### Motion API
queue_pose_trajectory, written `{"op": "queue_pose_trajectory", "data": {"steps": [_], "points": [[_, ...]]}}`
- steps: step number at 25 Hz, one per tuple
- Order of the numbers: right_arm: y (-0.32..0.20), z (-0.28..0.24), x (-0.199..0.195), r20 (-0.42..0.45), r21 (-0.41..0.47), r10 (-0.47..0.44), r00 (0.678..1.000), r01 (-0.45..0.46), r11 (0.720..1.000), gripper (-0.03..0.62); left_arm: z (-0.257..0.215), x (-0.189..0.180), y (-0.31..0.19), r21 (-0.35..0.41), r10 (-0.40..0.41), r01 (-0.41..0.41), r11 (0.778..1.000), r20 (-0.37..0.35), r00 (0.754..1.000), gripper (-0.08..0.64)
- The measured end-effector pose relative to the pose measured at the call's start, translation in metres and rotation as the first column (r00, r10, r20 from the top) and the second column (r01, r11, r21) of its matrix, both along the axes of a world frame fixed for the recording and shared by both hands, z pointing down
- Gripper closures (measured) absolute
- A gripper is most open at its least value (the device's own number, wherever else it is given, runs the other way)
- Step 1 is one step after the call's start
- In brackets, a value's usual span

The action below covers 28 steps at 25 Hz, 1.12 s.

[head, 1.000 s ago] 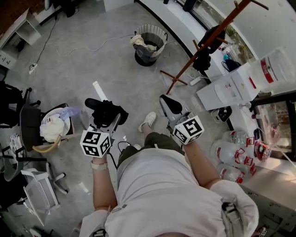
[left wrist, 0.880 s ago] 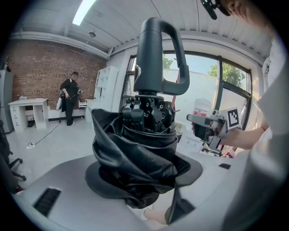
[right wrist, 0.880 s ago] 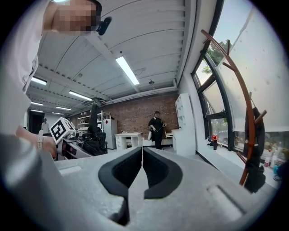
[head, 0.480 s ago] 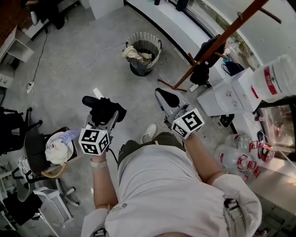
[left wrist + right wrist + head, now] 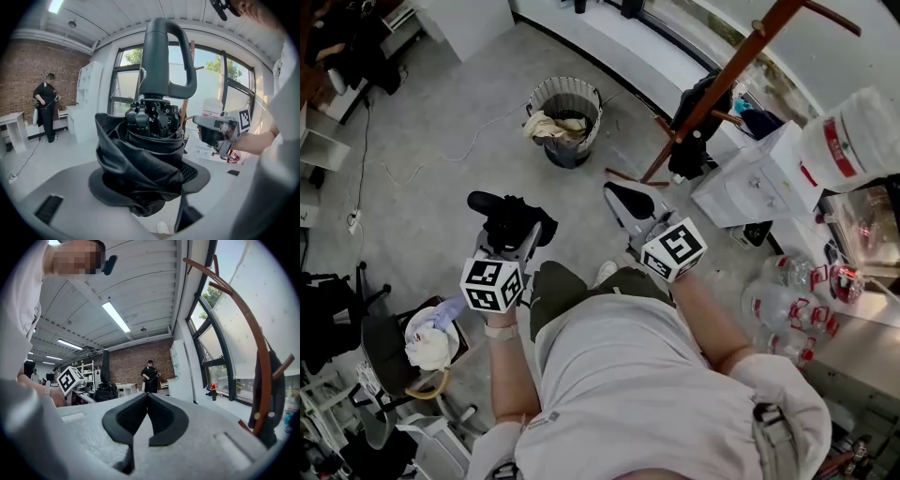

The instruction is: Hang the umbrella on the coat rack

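Jaws of the left gripper (image 5: 510, 231) squeeze a folded black umbrella (image 5: 145, 150), and the right gripper (image 5: 147, 397) is closed on nothing, with the brown coat rack (image 5: 727, 80) ahead.

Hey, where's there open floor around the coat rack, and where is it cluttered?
Open floor: left of the wire bin, and the strip between the bin and the coat rack feet. Crowded: right of the rack, where the white dispenser and water jugs stand. A dark bag already hangs on the rack's lower pegs.
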State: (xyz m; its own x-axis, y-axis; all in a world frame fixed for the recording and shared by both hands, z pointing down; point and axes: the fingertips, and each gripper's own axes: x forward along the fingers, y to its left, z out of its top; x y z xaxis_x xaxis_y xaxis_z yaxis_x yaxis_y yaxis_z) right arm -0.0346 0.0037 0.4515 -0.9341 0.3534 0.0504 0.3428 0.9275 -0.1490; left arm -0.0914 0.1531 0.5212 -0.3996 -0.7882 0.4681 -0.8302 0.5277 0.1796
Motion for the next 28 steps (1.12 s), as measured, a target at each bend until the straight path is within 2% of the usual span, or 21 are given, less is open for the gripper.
{"op": "queue_pose_trajectory", "data": {"steps": [3,7,12,15,20,26,28], "points": [[-0.016,0.006,-0.005,-0.021,-0.027,0.063,0.998,-0.064,0.998,0.586,-0.001,-0.016,-0.027,0.009,0.072,-0.072,0.997,0.003,0.997,0.302],[-0.046,0.010,-0.016,-0.034,-0.028,0.169,0.985,-0.170,0.985,0.586,0.000,-0.043,-0.069,0.012,0.184,-0.184,0.983,0.012,0.983,0.302],[-0.086,0.008,-0.031,-0.045,-0.021,0.327,0.944,-0.328,0.944,0.586,-0.001,-0.070,-0.120,0.013,0.338,-0.338,0.941,0.003,0.941,0.302],[-0.110,0.005,-0.037,-0.049,-0.015,0.431,0.901,-0.433,0.902,0.586,-0.004,-0.086,-0.154,0.005,0.441,-0.441,0.897,0.012,0.897,0.302],[-0.139,0.003,-0.037,-0.055,-0.004,0.576,0.816,-0.577,0.817,0.586,-0.007,-0.104,-0.200,-0.047,0.591,-0.590,0.806,0.035,0.806,0.302],[-0.159,0.002,-0.023,-0.061,-0.003,0.700,0.712,-0.701,0.713,0.586,-0.020,-0.107,-0.242,-0.095,0.722,-0.717,0.691,0.059,0.689,0.302],[-0.163,0.001,-0.018,-0.061,0.000,0.734,0.677,-0.735,0.678,0.586,-0.027,-0.104,-0.255,-0.110,0.766,-0.758,0.643,0.073,0.639,0.302]]}}
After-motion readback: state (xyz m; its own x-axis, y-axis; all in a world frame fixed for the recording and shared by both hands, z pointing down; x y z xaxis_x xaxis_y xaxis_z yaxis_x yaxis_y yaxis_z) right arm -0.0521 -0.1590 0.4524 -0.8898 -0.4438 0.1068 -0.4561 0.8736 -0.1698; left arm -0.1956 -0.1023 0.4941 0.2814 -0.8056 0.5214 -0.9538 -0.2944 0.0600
